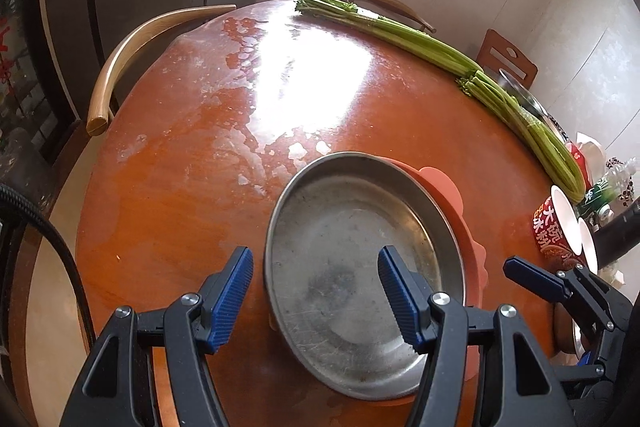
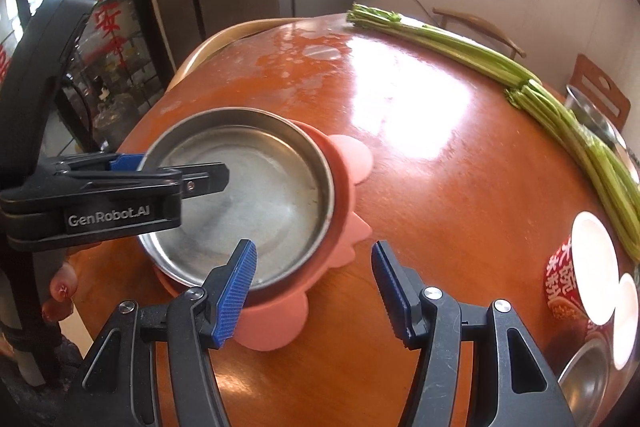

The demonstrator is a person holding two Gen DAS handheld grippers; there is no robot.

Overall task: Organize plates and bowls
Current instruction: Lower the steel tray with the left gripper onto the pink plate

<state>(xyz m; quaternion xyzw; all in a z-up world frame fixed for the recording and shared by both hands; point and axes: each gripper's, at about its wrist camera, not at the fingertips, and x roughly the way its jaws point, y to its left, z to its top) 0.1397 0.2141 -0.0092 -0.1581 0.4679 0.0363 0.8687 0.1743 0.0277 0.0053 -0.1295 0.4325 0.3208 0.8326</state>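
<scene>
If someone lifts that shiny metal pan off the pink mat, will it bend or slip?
The metal pan looks like rigid steel, so it probably won't bend. Its smooth, thin rim may slip between ribbed pads. It is shallow and wide, so gripped at one edge it would likely tilt. The pink mat looks soft and might flop.

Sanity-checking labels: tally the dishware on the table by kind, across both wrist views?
Steel plate: 1
Pink silicone plate under it: 1
Red paper bowls, nested: 2
Steel bowl at the near right edge: 1
Steel basin behind the celery: 1
Total: 6
</scene>
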